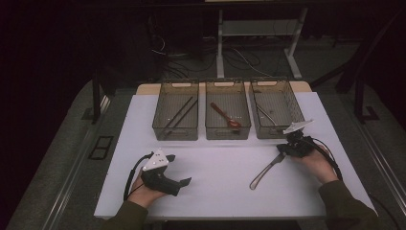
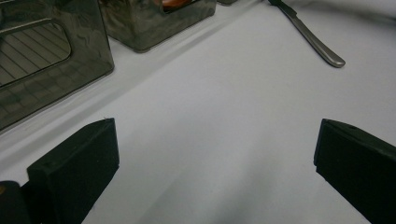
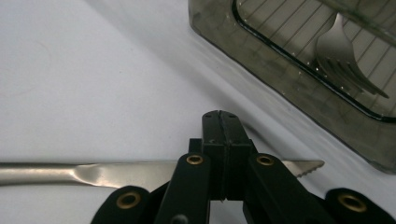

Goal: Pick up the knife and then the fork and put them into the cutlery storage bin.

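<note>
Right gripper view has my right claw (image 3: 221, 140) clamped on the knife (image 3: 116, 173) blade near its serrated tip, handle resting on the white table (image 3: 93, 70) before the fork bin (image 3: 299, 70). I should lift level so it won't pivot. My left claw (image 2: 215, 163) gapes empty. Pad contact is hidden.

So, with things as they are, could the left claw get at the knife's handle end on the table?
Probably yes. The left claw stands open over bare white table, and nothing lies between it and the knife handle. The right claw is shut on the blade end only, leaving the handle free.
</note>
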{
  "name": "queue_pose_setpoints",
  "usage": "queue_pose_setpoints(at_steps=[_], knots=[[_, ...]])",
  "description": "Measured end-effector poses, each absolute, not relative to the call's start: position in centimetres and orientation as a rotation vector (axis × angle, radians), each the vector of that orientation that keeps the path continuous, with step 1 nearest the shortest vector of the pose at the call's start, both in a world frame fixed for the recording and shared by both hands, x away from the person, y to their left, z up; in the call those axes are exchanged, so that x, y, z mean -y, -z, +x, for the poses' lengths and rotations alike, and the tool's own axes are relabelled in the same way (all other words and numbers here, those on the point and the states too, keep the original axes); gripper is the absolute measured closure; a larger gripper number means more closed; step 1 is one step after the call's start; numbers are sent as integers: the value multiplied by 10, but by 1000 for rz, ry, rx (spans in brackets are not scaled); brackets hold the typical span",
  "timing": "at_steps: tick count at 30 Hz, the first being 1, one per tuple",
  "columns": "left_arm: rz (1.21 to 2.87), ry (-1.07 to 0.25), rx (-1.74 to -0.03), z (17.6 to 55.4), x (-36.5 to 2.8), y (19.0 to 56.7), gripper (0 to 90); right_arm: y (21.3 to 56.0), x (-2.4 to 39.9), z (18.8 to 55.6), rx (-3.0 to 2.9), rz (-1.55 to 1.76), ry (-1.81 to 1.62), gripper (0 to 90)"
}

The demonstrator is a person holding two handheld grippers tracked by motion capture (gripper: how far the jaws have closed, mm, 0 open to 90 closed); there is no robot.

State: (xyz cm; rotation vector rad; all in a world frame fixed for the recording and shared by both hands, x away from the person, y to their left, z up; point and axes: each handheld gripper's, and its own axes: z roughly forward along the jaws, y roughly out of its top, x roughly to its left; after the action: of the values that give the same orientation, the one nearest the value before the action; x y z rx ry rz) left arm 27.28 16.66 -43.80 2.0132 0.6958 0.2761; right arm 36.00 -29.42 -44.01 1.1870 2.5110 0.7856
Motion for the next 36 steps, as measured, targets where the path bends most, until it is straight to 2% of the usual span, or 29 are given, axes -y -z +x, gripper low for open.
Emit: queue_pose_setpoints(at_steps=[36], knots=[[2007,-280,-693,273,-168,437,0,430,311,332,-2702,1190,-660,889]])
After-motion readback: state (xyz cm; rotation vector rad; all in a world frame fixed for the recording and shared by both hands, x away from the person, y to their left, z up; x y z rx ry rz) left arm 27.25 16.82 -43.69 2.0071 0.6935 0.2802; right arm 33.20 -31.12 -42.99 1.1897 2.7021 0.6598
